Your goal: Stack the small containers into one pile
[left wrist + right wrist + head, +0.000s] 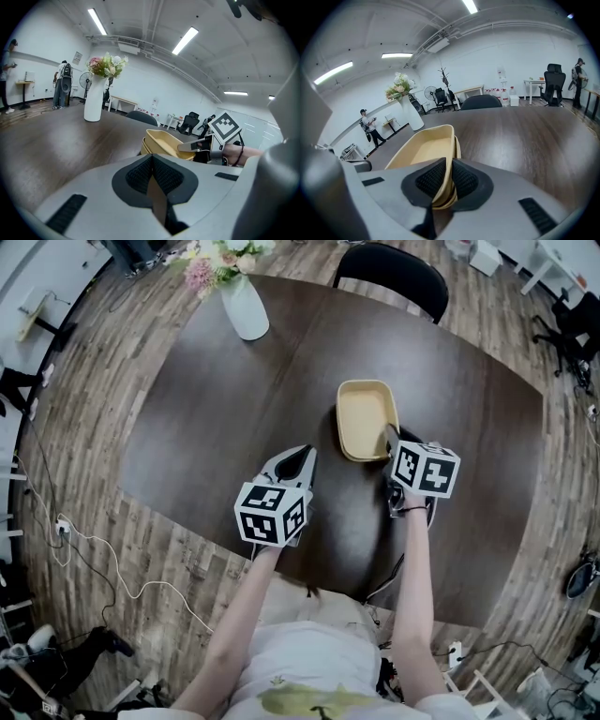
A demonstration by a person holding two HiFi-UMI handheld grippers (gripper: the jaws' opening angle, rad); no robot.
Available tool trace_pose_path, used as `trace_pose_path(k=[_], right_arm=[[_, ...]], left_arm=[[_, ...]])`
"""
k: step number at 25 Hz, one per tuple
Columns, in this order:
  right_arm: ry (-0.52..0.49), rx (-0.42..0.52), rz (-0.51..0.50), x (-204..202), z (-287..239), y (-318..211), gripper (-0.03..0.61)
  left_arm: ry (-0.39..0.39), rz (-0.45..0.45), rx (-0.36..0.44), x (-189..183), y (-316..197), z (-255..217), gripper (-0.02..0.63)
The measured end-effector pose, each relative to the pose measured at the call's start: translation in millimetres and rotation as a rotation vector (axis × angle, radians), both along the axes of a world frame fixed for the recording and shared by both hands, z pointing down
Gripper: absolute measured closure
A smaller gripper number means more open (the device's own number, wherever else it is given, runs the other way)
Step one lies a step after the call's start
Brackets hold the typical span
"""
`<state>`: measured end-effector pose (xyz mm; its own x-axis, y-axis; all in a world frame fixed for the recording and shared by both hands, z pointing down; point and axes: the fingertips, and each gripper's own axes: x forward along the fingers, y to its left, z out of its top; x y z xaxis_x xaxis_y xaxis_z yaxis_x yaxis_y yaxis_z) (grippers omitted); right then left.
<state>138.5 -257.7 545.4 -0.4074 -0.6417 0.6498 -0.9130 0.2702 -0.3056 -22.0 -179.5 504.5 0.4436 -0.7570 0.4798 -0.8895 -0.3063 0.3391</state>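
Observation:
Tan small containers (364, 418) sit nested in a pile on the dark table (216, 418), right of its middle. My right gripper (392, 440) is shut on the near right rim of the top container (423, 149). A second rim (457, 146) shows just under it on the right side. In the left gripper view two rims of the containers (161, 143) show one over the other. My left gripper (305, 458) hovers left of the pile, a short way from it. The left gripper (152, 164) is shut, pads together with nothing between them.
A white vase with flowers (244, 306) stands at the table's far left. A black chair (394, 276) is behind the far edge. People stand far off in the room (62, 84) (369, 126). Cables lie on the wood floor (103, 549).

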Motion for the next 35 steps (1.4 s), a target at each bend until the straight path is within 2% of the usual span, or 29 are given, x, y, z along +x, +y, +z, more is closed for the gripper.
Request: trace_pose_path(k=[5,8,13,18,22,26,35], right_arm=[[-0.010,0.007,-0.034,-6.8,2.3,-0.3,0.528],[-0.006,0.014,-0.038,-8.3,1.4,1.0,0.464],[-0.009,0.066,-0.013,-6.4,-7.8,1.1,0.410],[-0.043,0.147,0.014,0.0,-31.9,10.5,0.416],[-0.083,0.212,0.027,4.2,-53.4,24.1,0.495],[-0.105,0.294,0.032,10.2,-80.2,39.8,0.535],[-0.242,0.458,0.065,17.0,-141.7,77.0,0.551]], left_arm=[[0.000,-0.010,0.000,-1.3,0.9,0.4,0.589],[-0.002,-0.011,0.000,-0.6,2.1,-0.7,0.589],[-0.006,-0.006,0.014,-0.5,0.9,-5.6,0.589],[-0.014,0.008,0.057,0.3,0.4,-20.9,0.589],[-0.025,0.035,0.108,0.3,-2.5,-39.2,0.589],[-0.035,0.053,0.154,-1.2,-0.4,-59.2,0.589],[-0.032,0.089,0.268,-8.2,12.0,-106.0,0.589]])
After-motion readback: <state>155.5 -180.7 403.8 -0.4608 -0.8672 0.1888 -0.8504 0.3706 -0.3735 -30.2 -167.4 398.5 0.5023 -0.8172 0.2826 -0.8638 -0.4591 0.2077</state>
